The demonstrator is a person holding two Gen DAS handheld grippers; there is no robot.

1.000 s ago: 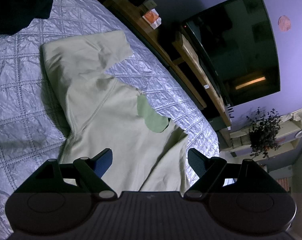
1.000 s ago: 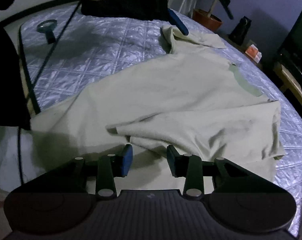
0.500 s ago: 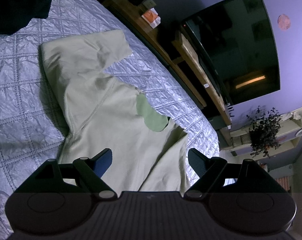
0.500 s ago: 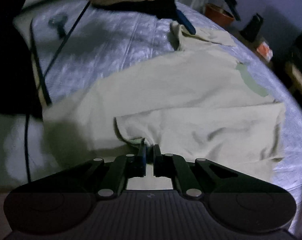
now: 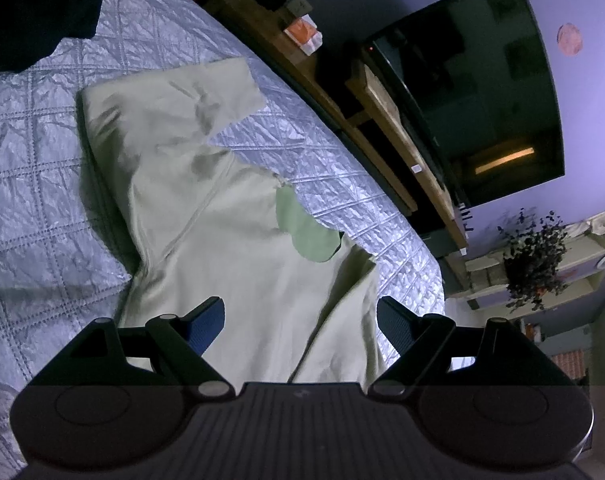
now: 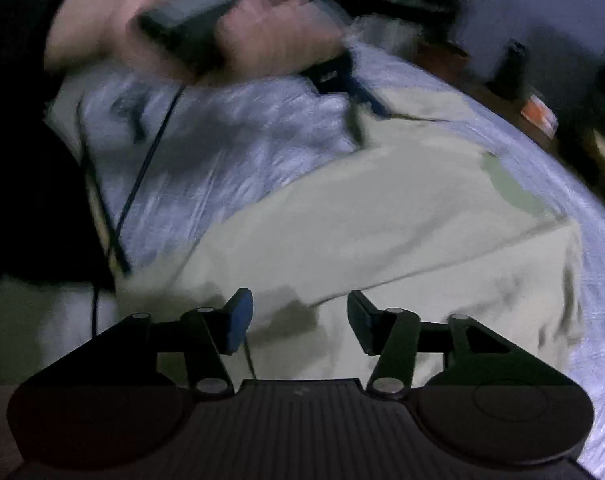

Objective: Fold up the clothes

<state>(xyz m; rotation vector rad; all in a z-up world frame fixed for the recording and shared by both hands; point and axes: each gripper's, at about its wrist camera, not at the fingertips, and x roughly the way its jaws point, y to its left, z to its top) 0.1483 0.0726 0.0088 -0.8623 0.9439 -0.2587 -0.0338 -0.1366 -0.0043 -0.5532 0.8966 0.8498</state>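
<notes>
shirt lies on the bed — tv beyond its right edge.

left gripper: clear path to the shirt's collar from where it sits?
Probably yes. The left gripper is open above the pale green shirt, and the darker green collar lies exposed ahead of its fingers with nothing on top. The right gripper works elsewhere on the shirt.

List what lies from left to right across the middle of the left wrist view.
Quilted bedspread → pale green T-shirt → wooden TV stand → television → potted plant.
</notes>
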